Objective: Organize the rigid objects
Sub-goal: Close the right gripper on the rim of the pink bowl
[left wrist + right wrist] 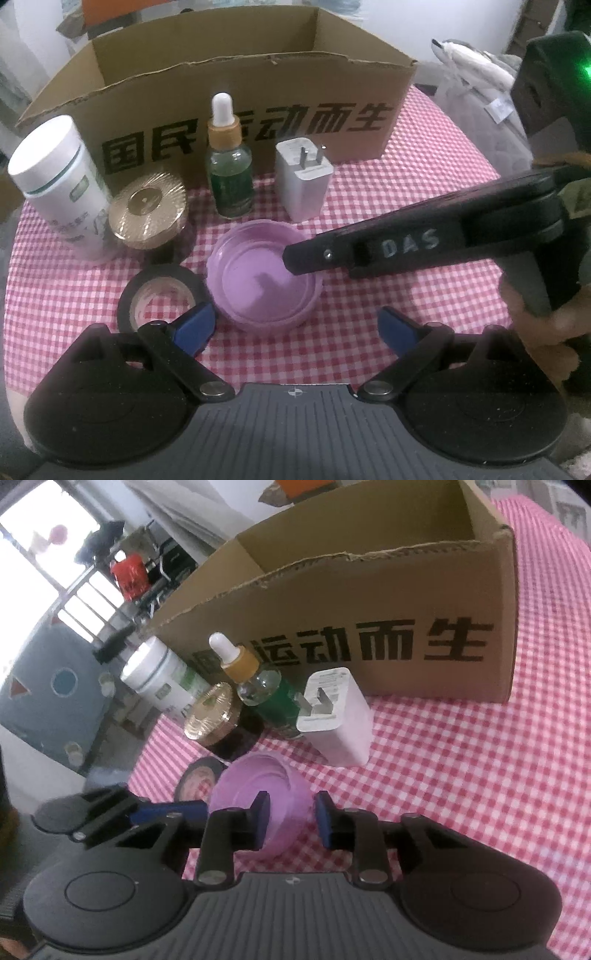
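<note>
Red-and-white checked cloth (pixel 424 206) covers the bench; an open cardboard box (pixel 236 85) with black printed characters stands at its far side. Lined up in front of the box: a white canister (pixel 55 184), a gold-lidded jar (pixel 147 214), a dropper bottle (pixel 229 173) with green contents, and a white plug adapter (pixel 303 181) standing with its prongs up. Nearer the cameras lie a roll of black tape (pixel 159 295) and a purple lid (pixel 258 280), the lid resting hollow side up just right of the tape.

Right gripper (pixel 290 819): reaches in from the right. Its fingers (pixel 260 819) straddle the near wall of the purple lid, one blue pad inside the hollow, the other outside. The gap is narrow, yet the outer pad appears to stand slightly clear of the wall; contact cannot be confirmed. A hand (pixel 546 317) grips its handle.

Left gripper (pixel 295 325): fingers (pixel 195 328) spread wide, holding nothing, positioned just short of the lid and the tape, one blue pad overlapping the tape's edge in view.
</note>
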`<act>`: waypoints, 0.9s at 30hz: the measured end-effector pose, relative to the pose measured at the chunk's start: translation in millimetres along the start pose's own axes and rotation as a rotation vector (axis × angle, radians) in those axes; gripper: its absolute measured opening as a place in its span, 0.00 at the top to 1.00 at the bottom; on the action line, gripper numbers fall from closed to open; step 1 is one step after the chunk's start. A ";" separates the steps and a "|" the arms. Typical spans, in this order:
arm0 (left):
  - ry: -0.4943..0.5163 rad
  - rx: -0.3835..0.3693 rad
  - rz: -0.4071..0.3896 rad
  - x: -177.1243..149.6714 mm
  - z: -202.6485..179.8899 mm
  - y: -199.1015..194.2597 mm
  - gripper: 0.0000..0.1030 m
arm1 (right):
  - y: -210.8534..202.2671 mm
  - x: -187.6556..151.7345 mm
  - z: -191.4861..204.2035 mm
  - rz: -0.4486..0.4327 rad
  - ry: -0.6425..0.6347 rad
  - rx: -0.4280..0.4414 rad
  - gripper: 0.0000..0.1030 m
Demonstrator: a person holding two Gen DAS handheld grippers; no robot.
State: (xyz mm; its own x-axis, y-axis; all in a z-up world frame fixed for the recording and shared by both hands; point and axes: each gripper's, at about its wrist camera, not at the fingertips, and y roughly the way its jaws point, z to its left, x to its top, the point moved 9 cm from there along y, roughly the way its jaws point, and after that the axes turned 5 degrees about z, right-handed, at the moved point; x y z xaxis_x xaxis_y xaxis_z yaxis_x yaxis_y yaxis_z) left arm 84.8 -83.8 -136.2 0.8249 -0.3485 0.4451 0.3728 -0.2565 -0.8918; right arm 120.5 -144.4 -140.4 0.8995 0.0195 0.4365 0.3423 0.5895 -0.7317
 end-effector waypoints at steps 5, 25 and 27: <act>0.007 -0.044 0.010 2.2 -8.2 6.4 0.08 | -4.8 -1.8 -4.4 -0.009 -0.025 -0.031 0.78; 0.109 -0.026 -0.025 17.7 -41.4 28.1 0.10 | -46.1 -25.1 -47.7 -0.125 0.062 -0.062 0.79; 0.107 -0.013 -0.020 19.2 -40.9 32.6 0.13 | -46.6 -25.7 -47.4 -0.128 0.057 -0.060 0.79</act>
State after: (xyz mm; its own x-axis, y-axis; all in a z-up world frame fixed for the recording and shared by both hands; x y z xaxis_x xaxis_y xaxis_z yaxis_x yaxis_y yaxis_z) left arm 95.4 -135.8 -153.4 0.7670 -0.4375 0.4695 0.3823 -0.2761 -0.8818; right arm 94.3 -210.7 -142.4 0.8606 -0.1000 0.4993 0.4697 0.5347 -0.7025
